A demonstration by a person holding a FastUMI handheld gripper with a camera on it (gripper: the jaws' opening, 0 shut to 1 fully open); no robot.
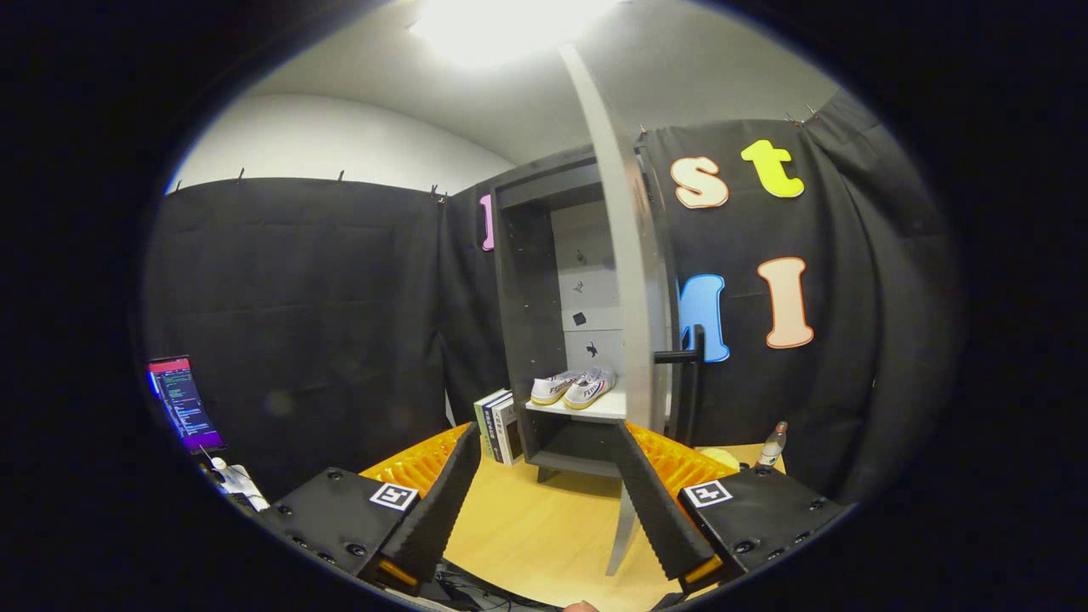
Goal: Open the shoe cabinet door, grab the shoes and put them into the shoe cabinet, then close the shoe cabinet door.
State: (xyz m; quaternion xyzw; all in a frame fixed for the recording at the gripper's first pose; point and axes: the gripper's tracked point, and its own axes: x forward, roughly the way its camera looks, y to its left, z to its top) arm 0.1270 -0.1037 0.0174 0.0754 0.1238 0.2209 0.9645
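Observation:
A dark grey shoe cabinet (520,323) stands on the wooden table, beyond my fingers. Its light grey door (629,280) is swung open towards me, edge-on, with a black bar handle (693,374) on its right side. A pair of white shoes (574,387) with yellow soles sits on the cabinet's white shelf (595,410). My gripper (544,484) is open, well back from the cabinet, with nothing between its fingers. The door's lower edge comes down just ahead of the right finger (659,510).
Several boxes or books (500,425) stand upright against the cabinet's left side. A small bottle (772,444) and a pale round object (721,457) sit on the table at the right. A lit screen (183,404) glows at the far left.

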